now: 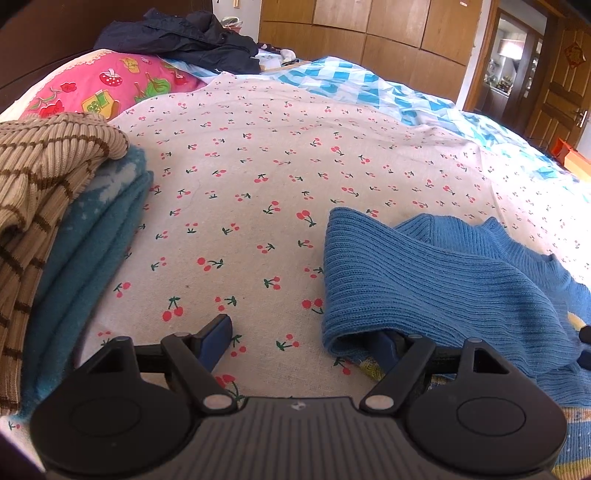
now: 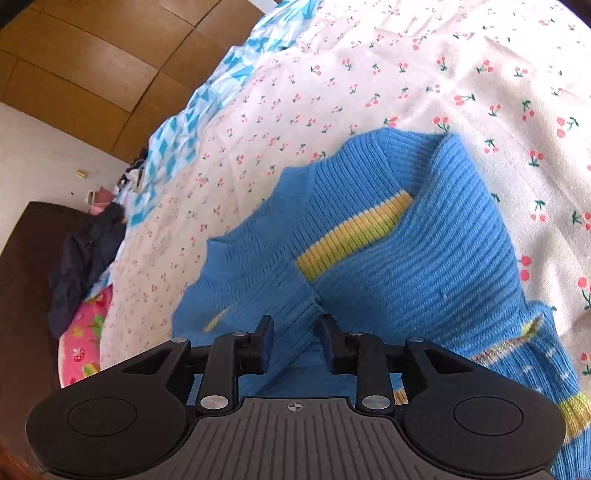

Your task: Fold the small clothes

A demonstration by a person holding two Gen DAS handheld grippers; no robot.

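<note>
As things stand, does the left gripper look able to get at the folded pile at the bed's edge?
Probably yes. The left gripper stands open, and only bare cherry-print sheet lies between it and the folded pile; the blue sweater lies on the other side.

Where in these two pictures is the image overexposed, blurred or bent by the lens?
Left wrist view: glare washes out the cherry-print sheet at the right edge, and the wardrobe panels curve from fisheye distortion. Right wrist view: the whole frame looks soft, most visibly on the blue sweater; the sheet's upper right is pale and overexposed; the wardrobe lines bow strongly.
</note>
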